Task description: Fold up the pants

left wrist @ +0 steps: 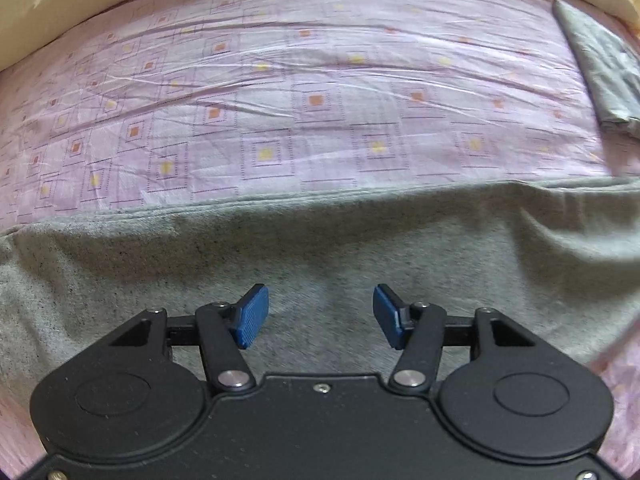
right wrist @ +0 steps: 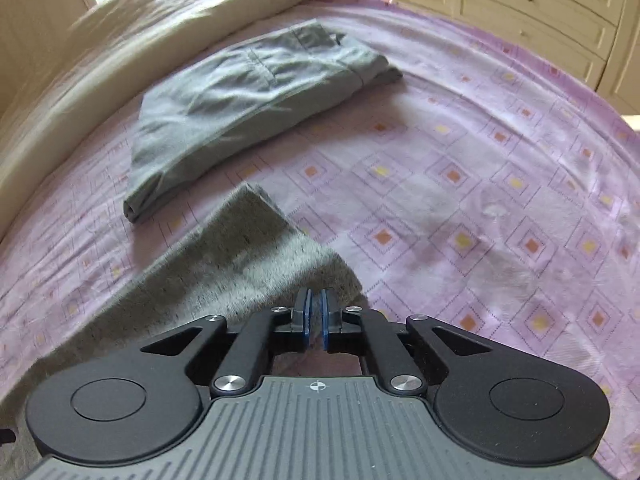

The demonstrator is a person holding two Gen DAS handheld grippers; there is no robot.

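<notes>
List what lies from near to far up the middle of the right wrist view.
right gripper → heathered grey pants → folded grey-green pants → cream duvet

The grey pants (left wrist: 320, 248) run off the left and right edges of the left wrist view, and their near part is hidden behind the left gripper (left wrist: 320, 316) body. In the right wrist view they pass under the right gripper (right wrist: 316, 312), so the pinched edge cannot be made out. The folded green garment (left wrist: 600, 72) is cut by the right edge (blurred too). The wardrobe (right wrist: 540, 4) is clipped at upper right.
</notes>
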